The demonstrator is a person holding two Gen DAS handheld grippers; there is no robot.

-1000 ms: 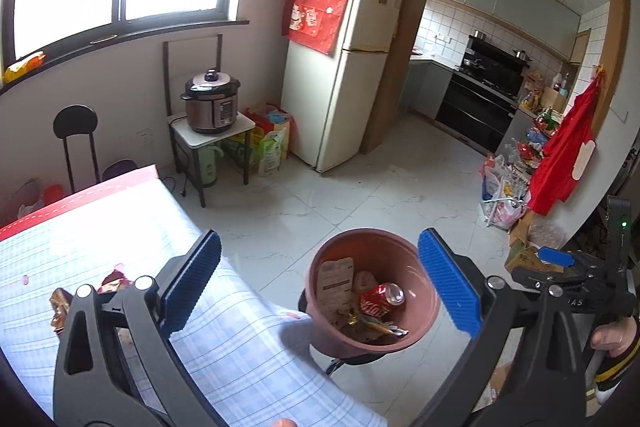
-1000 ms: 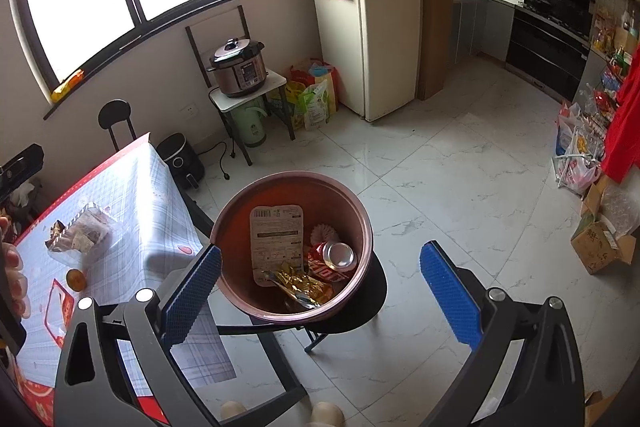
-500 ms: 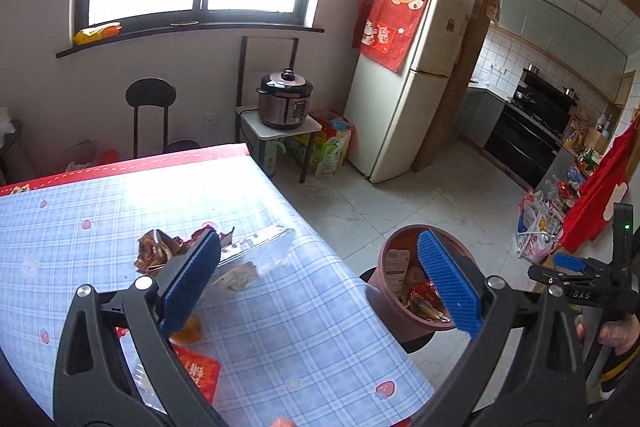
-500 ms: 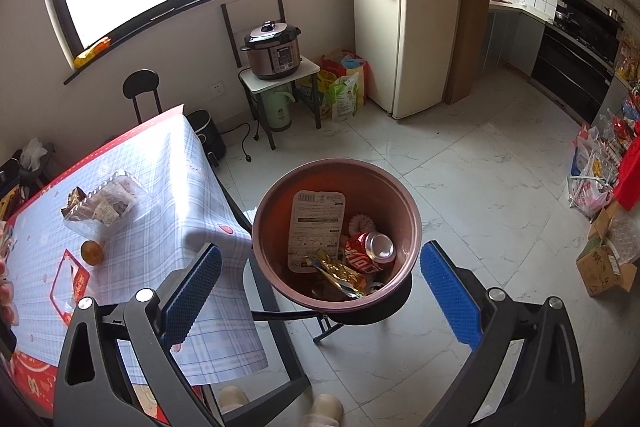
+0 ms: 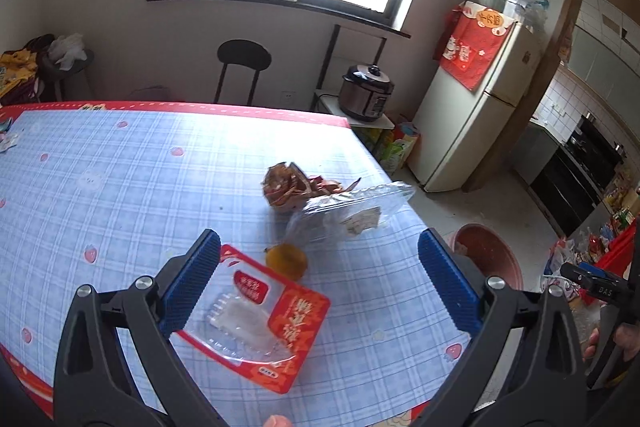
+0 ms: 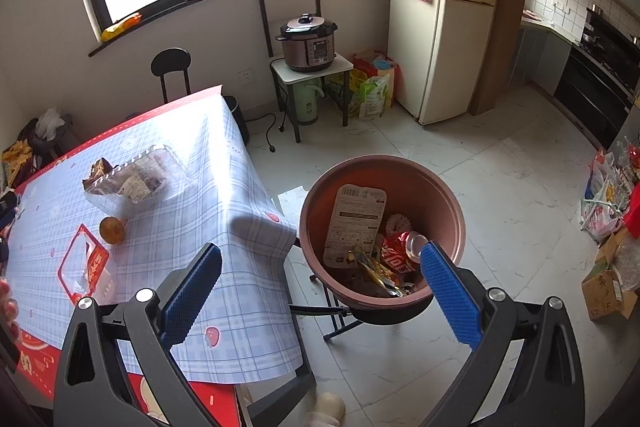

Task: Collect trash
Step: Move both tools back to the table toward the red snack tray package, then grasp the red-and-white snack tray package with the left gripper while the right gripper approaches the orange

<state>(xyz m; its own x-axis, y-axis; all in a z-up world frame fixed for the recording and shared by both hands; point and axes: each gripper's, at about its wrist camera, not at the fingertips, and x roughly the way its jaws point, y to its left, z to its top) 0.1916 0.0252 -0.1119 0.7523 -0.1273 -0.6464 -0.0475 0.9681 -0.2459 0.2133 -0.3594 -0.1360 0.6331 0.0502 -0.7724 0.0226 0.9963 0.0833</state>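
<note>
Left claw [image 5: 320, 283] gapes empty above the red packet [image 5: 260, 315] on the table [image 5: 120, 179]

Left gripper [image 5: 318, 281]: seen from its own wrist camera, both black arms rise from the lower corners of the view and end in blue ribbed pads [image 5: 191, 281] set wide apart, with nothing between them. Its jaws are fully spread and level with each other. A fingertip [image 5: 276, 421] of the holding hand shows at the bottom edge, centre.

Right gripper [image 6: 320, 293]: same pose in its own view, the blue pads [image 6: 450, 293] spread wide and empty.

In the left view, the right hand [image 5: 616, 339] appears at the far right edge, gripping a black handle. In the right view, the left hand's fingers [image 6: 7, 301] show at the far left edge.
</note>
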